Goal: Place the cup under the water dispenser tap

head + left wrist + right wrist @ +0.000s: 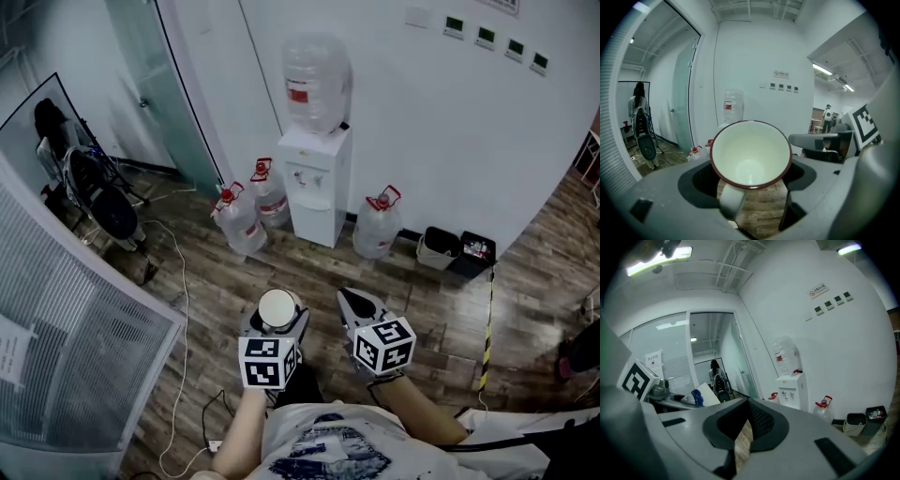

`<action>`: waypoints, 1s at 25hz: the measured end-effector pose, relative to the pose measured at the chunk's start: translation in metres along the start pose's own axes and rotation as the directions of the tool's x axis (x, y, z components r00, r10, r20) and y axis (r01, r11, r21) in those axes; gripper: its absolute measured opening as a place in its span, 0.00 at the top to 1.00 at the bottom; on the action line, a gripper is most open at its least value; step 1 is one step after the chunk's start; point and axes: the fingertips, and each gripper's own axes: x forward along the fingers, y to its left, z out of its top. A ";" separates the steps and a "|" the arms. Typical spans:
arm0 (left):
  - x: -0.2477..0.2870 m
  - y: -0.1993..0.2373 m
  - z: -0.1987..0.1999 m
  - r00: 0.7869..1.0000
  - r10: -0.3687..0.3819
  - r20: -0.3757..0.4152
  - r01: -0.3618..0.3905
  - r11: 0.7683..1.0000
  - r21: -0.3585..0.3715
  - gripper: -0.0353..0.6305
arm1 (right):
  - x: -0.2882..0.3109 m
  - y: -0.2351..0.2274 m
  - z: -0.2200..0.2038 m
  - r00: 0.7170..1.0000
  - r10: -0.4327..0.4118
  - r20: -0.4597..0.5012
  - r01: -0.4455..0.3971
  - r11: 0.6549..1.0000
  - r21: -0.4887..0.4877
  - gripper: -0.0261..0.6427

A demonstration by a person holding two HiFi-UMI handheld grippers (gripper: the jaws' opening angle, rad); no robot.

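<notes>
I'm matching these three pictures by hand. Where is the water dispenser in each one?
Head view: water dispenser upper centre, against the white wall.
Left gripper view: centre-left, its bottle showing just above the cup rim.
Right gripper view: right of centre, by the wall.
Shared landmark: the row of wall panels.

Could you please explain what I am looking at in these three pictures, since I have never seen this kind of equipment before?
No robot here: a person holds a two-jaw gripper in each hand. The head view comes from a camera on the person's head, looking down; the other two come from cameras riding on each gripper, looking along its jaws. The left gripper is clamped on a white cup with a dark red rim. The right gripper is shut and empty. Across the wooden floor stands a white water dispenser against the wall, with spare bottles beside it.
</notes>
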 end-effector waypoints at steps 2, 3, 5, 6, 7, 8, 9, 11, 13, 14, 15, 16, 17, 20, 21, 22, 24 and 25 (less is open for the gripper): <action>0.010 0.009 0.003 1.000 -0.005 -0.005 0.005 1.000 -0.003 0.30 | 0.014 -0.001 -0.001 1.000 0.002 -0.013 -0.002 1.000 0.001 0.93; 0.015 0.015 0.004 1.000 -0.006 -0.010 0.006 1.000 -0.003 0.30 | 0.022 -0.001 -0.002 1.000 0.003 -0.019 -0.003 1.000 0.001 0.93; 0.028 0.027 0.007 1.000 -0.010 -0.020 0.010 1.000 -0.006 0.30 | 0.039 -0.003 -0.002 1.000 0.002 -0.030 -0.002 1.000 -0.001 0.93; 0.035 0.034 0.009 1.000 -0.013 -0.022 0.013 1.000 -0.009 0.30 | 0.049 -0.004 -0.002 0.999 0.001 -0.035 -0.001 1.000 -0.002 0.93; 0.042 0.041 0.012 1.000 -0.016 -0.022 0.015 1.000 -0.012 0.30 | 0.059 -0.007 0.000 0.999 -0.003 -0.040 0.003 1.000 -0.003 0.93; 0.050 0.048 0.016 1.000 -0.019 -0.022 0.019 1.000 -0.015 0.30 | 0.069 -0.009 0.001 0.999 -0.007 -0.044 0.007 1.000 -0.003 0.93; 0.058 0.056 0.020 0.999 -0.023 -0.023 0.023 1.000 -0.017 0.30 | 0.080 -0.013 0.004 0.999 -0.012 -0.047 0.012 1.000 -0.002 0.93; 0.075 0.072 0.029 0.999 -0.031 -0.031 0.030 0.999 -0.016 0.30 | 0.102 -0.019 0.009 0.998 -0.022 -0.054 0.022 1.000 0.004 0.93; 0.092 0.091 0.039 0.998 -0.041 -0.039 0.040 0.999 -0.014 0.30 | 0.126 -0.022 0.015 0.998 -0.032 -0.059 0.033 0.999 0.008 0.93; 0.099 0.100 0.044 0.998 -0.046 -0.041 0.046 0.999 -0.014 0.30 | 0.138 -0.023 0.018 0.997 -0.038 -0.062 0.038 0.999 0.009 0.93; 0.107 0.111 0.049 0.998 -0.052 -0.043 0.051 0.999 -0.013 0.30 | 0.151 -0.024 0.021 0.997 -0.044 -0.063 0.045 0.999 0.009 0.93; 0.114 0.121 0.055 0.997 -0.057 -0.046 0.057 0.998 -0.011 0.30 | 0.164 -0.025 0.025 0.997 -0.050 -0.064 0.051 0.999 0.011 0.93; 0.122 0.131 0.060 0.997 -0.063 -0.049 0.063 0.998 -0.008 0.30 | 0.177 -0.026 0.028 0.996 -0.057 -0.064 0.058 0.998 0.013 0.93; 0.146 0.159 0.074 0.995 -0.080 -0.063 0.081 0.997 0.002 0.30 | 0.213 -0.029 0.038 0.995 -0.073 -0.064 0.074 0.997 0.020 0.93; 0.153 0.167 0.077 0.994 -0.086 -0.066 0.087 0.996 0.004 0.30 | 0.224 -0.030 0.040 0.995 -0.078 -0.064 0.079 0.997 0.021 0.93; 0.159 0.175 0.080 0.993 -0.092 -0.069 0.093 0.996 0.006 0.30 | 0.234 -0.030 0.042 0.994 -0.083 -0.065 0.085 0.996 0.022 0.93; 0.170 0.191 0.086 0.992 -0.105 -0.075 0.106 0.994 0.012 0.30 | 0.254 -0.030 0.046 0.993 -0.094 -0.064 0.096 0.995 0.025 0.93; 0.175 0.199 0.090 0.991 -0.111 -0.077 0.113 0.993 0.016 0.30 | 0.264 -0.030 0.048 0.993 -0.100 -0.063 0.102 0.994 0.027 0.93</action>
